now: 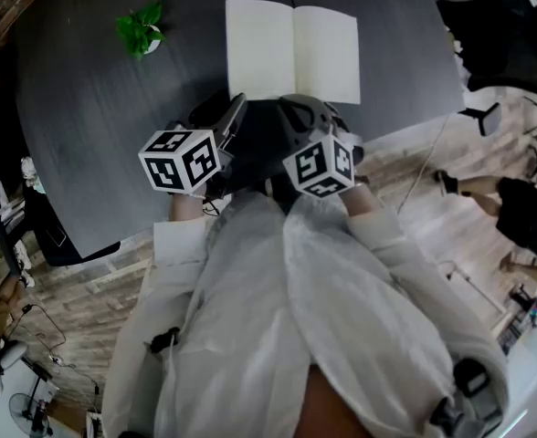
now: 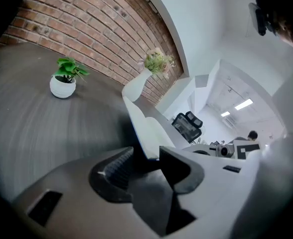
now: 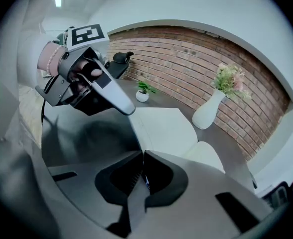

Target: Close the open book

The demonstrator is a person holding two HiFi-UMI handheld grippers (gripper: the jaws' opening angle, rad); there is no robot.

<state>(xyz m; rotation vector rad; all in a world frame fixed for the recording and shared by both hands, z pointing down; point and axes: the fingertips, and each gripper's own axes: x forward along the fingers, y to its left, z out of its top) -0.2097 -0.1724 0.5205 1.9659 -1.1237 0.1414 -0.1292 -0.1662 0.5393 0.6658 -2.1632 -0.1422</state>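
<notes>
A near corner of the open book (image 1: pixel 293 51) is seen between the wide-parted left tongs (image 2: pixel 146 151), ungripped; the right tongs (image 3: pixel 141 156) are pressed together, empty, just short of it.

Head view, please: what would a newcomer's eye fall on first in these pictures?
The open book, its blank white pages bright against the dark table, lies at the middle of the far side. At its near edge are the left gripper and the right gripper, each bearing a black-and-white marker cube. A small green plant in a white pot stands to the book's left.
</notes>
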